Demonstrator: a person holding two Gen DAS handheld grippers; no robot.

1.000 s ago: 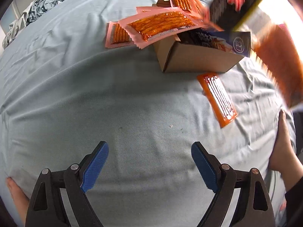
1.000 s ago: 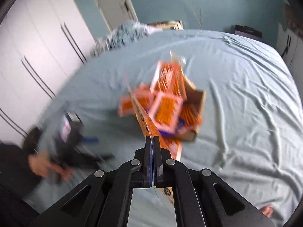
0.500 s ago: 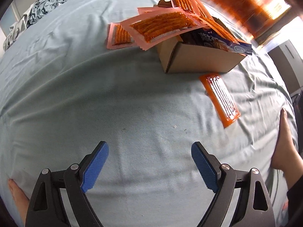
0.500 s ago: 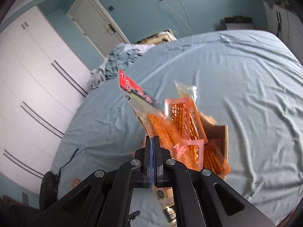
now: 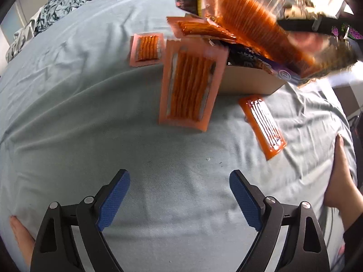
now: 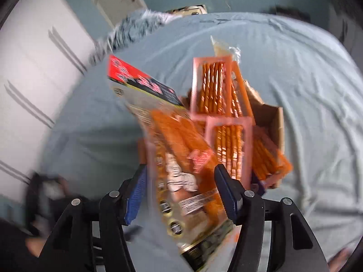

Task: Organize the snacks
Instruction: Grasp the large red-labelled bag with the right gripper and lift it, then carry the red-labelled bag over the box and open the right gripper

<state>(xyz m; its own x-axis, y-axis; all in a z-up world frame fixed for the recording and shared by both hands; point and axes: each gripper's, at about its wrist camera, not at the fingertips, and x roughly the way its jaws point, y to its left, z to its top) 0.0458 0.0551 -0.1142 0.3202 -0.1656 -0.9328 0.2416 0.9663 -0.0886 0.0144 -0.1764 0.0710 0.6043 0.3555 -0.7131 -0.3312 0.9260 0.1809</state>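
Right gripper [image 6: 179,188] tilts downward over the cardboard box [image 6: 273,122], its jaws opening with a large snack bag [image 6: 181,163] between them; the blue pads [image 6: 223,188] stand clear on either side of the bag, which is blurred. That bag shows a red and black top edge, a clear window full of orange sticks, and printed labels toward its lower end. From the left wrist view the same bag [image 5: 254,29] hangs blurred above the box [image 5: 249,83], which sits on a pale blue bedsheet [image 5: 90,124]. Left gripper [image 5: 179,199] points steeply down at bare sheet, jaws wide apart with nothing between them. A pink packet of orange sticks [image 5: 190,86] appears to lean against the box's near side, slightly blurred; a smaller pink packet [image 5: 146,49] lies flat on the sheet to the left of the box, and an orange packet [image 5: 263,124] lies flat just to the front right of it. More packets stand crowded inside the box [image 6: 213,88]. Bare feet [image 5: 340,174] rest at the sheet's edges.
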